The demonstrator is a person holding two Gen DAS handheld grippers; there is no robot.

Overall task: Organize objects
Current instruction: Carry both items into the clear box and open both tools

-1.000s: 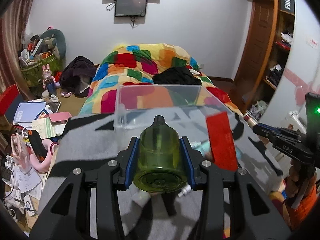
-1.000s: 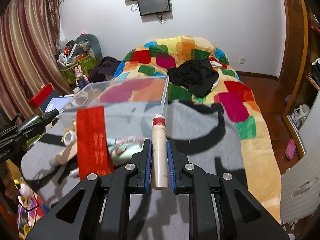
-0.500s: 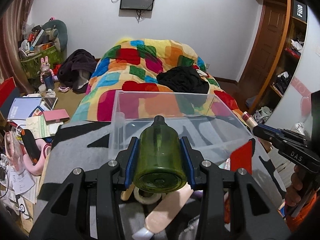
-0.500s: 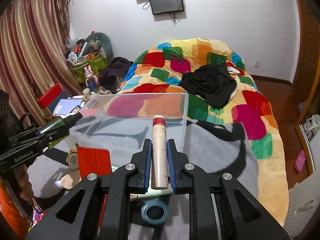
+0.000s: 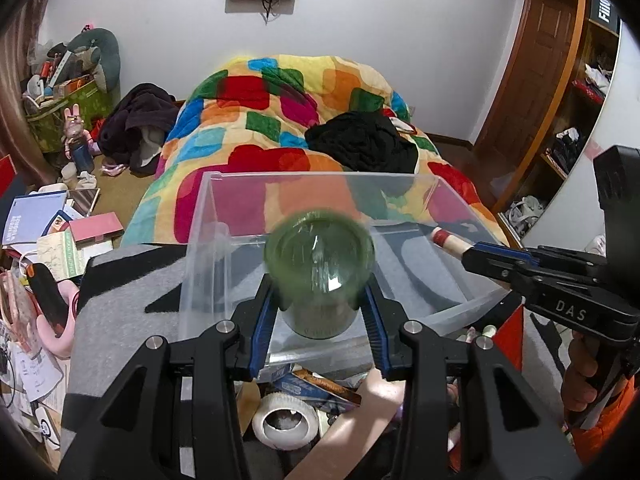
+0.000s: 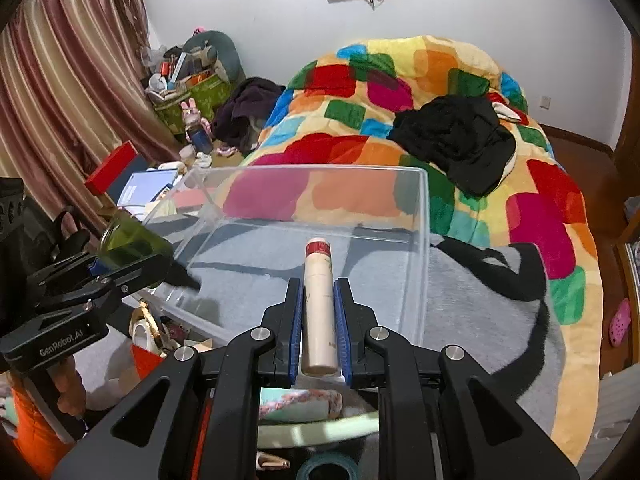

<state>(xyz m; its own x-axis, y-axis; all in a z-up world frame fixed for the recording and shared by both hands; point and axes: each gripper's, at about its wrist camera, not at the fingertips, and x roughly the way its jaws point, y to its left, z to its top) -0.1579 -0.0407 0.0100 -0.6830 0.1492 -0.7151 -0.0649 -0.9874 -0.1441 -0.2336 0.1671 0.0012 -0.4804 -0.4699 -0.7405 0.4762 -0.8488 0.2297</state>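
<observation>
The left tongs (image 5: 320, 300) clamp a green translucent round bottle (image 5: 319, 272), tipped and blurred, over the near rim of the clear rectangular plastic bin (image 5: 208, 240) on the bed's grey blanket (image 6: 480, 300). The right tongs (image 6: 319, 312) are shut on a slim beige tube with a red cap (image 6: 319, 300), above the bin's open interior. Below, by the bin's near wall, a white tape roll (image 5: 286, 420) and scattered small items crowd the blanket.
</observation>
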